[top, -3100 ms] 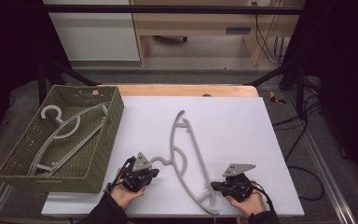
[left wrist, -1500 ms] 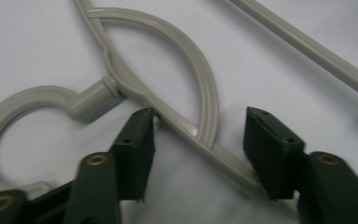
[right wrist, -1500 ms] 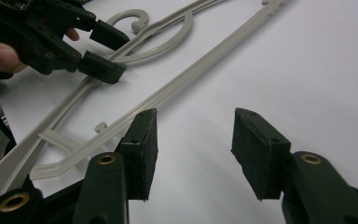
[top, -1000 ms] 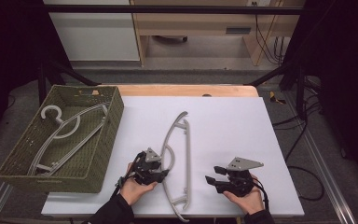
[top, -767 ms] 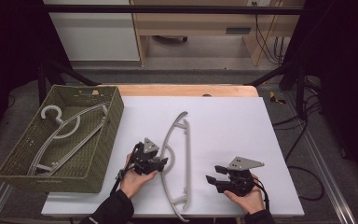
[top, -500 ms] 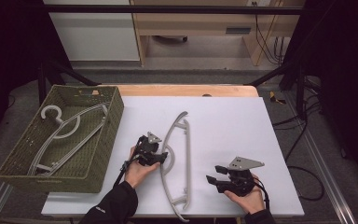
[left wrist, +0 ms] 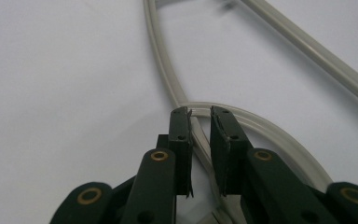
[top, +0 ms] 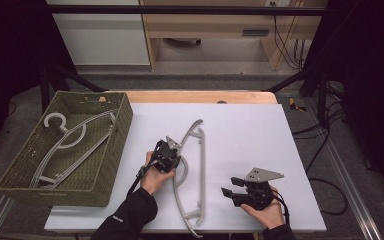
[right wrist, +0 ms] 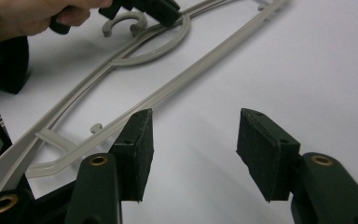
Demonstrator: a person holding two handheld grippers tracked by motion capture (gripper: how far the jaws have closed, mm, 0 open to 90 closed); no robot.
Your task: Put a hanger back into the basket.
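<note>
A grey plastic hanger (top: 200,165) lies flat on the white table (top: 250,135), its hook toward the left. My left gripper (top: 176,151) sits at the hanger's curved inner loop. In the left gripper view its jaws (left wrist: 200,116) have just been closing and now pinch the thin grey strip (left wrist: 168,79) that runs between them. My right gripper (top: 228,186) rests near the table's front right, jaws open with bare table between them (right wrist: 193,140). The right gripper view shows the hanger's long bar (right wrist: 191,77) to its left and the other hand's gripper (right wrist: 163,9) farther off.
A green woven basket (top: 125,130) stands at the table's left with grey hangers (top: 67,145) lying in it. Wooden furniture, metal frame legs and cables are behind and to the right of the table.
My left hand has slid away from the person along the hanger to its curved loop, and its jaws have narrowed onto the strip. The hanger and the right hand have stayed put.
</note>
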